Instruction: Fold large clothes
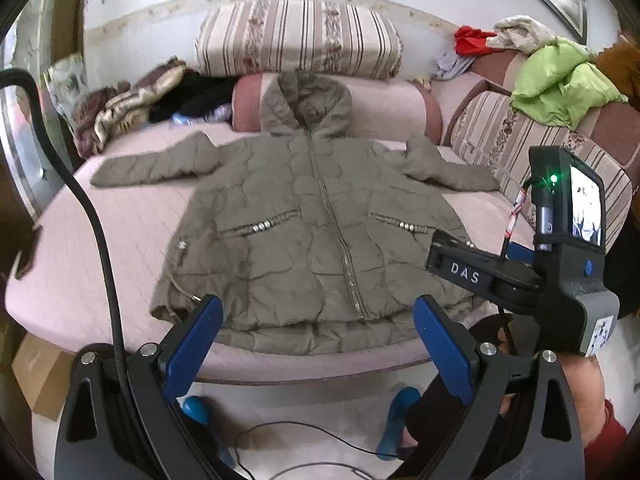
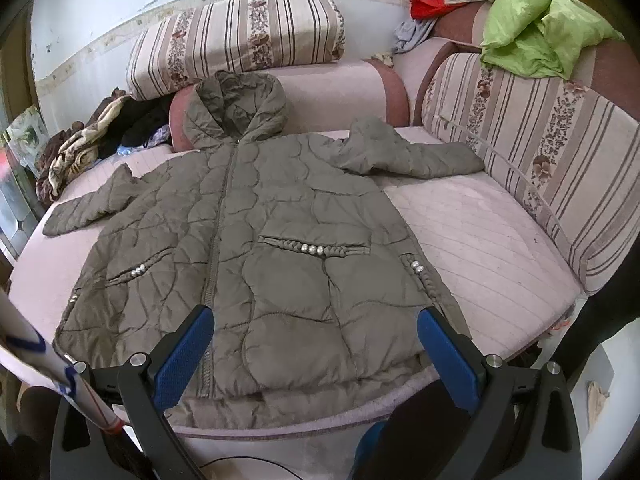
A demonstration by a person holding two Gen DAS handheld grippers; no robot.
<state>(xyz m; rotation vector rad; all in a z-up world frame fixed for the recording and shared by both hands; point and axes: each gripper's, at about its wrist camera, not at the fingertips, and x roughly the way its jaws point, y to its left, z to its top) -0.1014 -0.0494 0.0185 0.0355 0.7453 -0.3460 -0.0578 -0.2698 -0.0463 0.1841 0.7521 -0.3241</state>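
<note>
An olive quilted hooded jacket [image 1: 304, 236] lies flat, front up and zipped, on a pink sofa seat [image 1: 100, 240], sleeves spread to both sides and hood toward the back. It also shows in the right wrist view [image 2: 256, 248]. My left gripper [image 1: 318, 336] is open and empty, hovering just short of the jacket's bottom hem. My right gripper [image 2: 314, 344] is open and empty above the hem on the jacket's right half. The right gripper's body [image 1: 560, 264] shows at the right of the left wrist view.
Striped cushions [image 1: 296, 40] line the back and the right side [image 2: 540, 152]. Piles of clothes lie at the back left [image 1: 132, 100] and a green garment [image 2: 536, 28] on the right backrest. A cardboard box [image 1: 40, 376] and cables [image 1: 304, 436] are on the floor.
</note>
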